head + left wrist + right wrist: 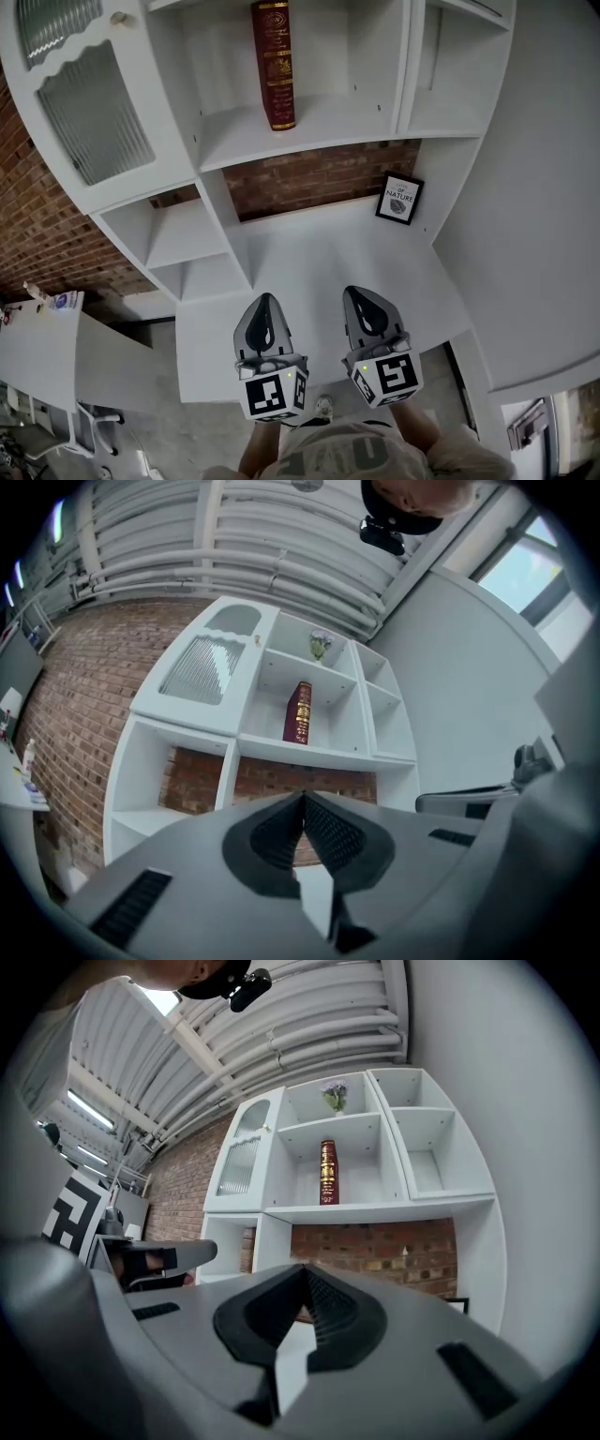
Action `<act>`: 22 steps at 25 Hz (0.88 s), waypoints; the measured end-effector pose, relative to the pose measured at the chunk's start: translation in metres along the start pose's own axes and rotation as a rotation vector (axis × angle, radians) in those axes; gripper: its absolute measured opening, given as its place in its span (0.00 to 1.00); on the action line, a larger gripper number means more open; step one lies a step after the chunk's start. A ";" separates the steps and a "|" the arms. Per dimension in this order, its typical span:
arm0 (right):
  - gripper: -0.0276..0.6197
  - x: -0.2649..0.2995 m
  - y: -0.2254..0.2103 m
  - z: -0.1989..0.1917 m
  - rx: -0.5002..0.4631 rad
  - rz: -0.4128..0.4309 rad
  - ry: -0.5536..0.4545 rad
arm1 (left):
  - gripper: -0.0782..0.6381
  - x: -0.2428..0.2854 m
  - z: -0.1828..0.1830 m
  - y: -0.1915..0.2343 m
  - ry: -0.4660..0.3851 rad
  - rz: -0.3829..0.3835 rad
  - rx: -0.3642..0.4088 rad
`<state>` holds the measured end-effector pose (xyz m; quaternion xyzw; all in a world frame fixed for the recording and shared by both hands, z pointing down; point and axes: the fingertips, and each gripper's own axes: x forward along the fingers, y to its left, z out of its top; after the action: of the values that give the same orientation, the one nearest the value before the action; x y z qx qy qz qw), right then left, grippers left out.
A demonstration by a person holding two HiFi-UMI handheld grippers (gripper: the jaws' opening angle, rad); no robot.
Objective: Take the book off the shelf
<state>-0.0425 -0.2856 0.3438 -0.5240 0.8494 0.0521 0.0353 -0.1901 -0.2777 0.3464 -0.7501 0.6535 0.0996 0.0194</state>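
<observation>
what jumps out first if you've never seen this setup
A dark red book stands upright, alone on a shelf of the white shelving unit. Below it a framed print leans at the right, and the left gripper and right gripper hover shut, empty, over the white desktop.

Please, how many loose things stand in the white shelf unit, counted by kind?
Dark red book with gold lettering: 1
Black-framed print: 1
Small bunch of purplish flowers: 1
Total: 3

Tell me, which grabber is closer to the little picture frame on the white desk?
Right. The right gripper is below the picture frame and slightly to its left in the head view; the left gripper is farther left.
</observation>
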 end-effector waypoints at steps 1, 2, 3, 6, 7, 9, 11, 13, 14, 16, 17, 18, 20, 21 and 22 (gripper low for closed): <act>0.06 0.006 -0.001 -0.002 -0.002 -0.003 0.007 | 0.13 0.007 -0.004 0.004 0.009 0.001 -0.021; 0.06 0.012 -0.004 -0.004 -0.006 -0.007 0.011 | 0.13 0.015 -0.007 0.007 0.016 0.000 -0.037; 0.06 0.017 -0.006 -0.005 -0.011 -0.011 0.014 | 0.13 0.021 -0.010 0.008 0.019 -0.002 -0.046; 0.06 0.028 -0.012 -0.009 -0.011 -0.017 0.027 | 0.13 0.033 -0.017 0.006 0.029 -0.009 -0.059; 0.06 0.030 -0.014 -0.009 -0.005 -0.016 0.028 | 0.13 0.036 -0.019 0.004 0.033 -0.011 -0.062; 0.06 0.032 -0.021 -0.008 0.004 -0.012 0.023 | 0.13 0.040 -0.021 -0.003 0.033 -0.012 -0.063; 0.06 0.037 -0.026 -0.007 0.009 -0.003 0.008 | 0.13 0.045 -0.018 -0.007 0.017 -0.006 -0.054; 0.06 0.042 -0.030 -0.011 0.021 0.009 0.010 | 0.13 0.046 -0.016 -0.009 0.019 0.014 -0.042; 0.06 0.044 -0.033 -0.013 0.028 0.012 0.011 | 0.13 0.047 -0.015 -0.011 0.020 0.019 -0.036; 0.06 0.046 -0.041 -0.012 0.034 0.007 0.004 | 0.13 0.047 -0.010 -0.014 0.010 0.019 -0.033; 0.06 0.047 -0.044 -0.011 0.033 0.001 0.000 | 0.13 0.047 -0.010 -0.013 0.006 0.023 -0.037; 0.06 0.048 -0.046 -0.010 0.035 -0.003 -0.005 | 0.13 0.048 -0.010 -0.011 0.007 0.032 -0.041; 0.06 0.049 -0.049 -0.011 0.047 -0.005 -0.008 | 0.13 0.049 -0.008 -0.008 0.014 0.051 -0.039; 0.06 0.049 -0.050 -0.013 0.052 -0.003 -0.006 | 0.13 0.049 -0.007 -0.009 0.015 0.055 -0.032; 0.06 0.049 -0.052 -0.015 0.058 -0.002 -0.004 | 0.13 0.049 -0.006 -0.011 0.014 0.055 -0.024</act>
<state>-0.0183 -0.3535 0.3500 -0.5234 0.8500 0.0285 0.0521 -0.1726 -0.3248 0.3426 -0.7327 0.6728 0.1027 0.0028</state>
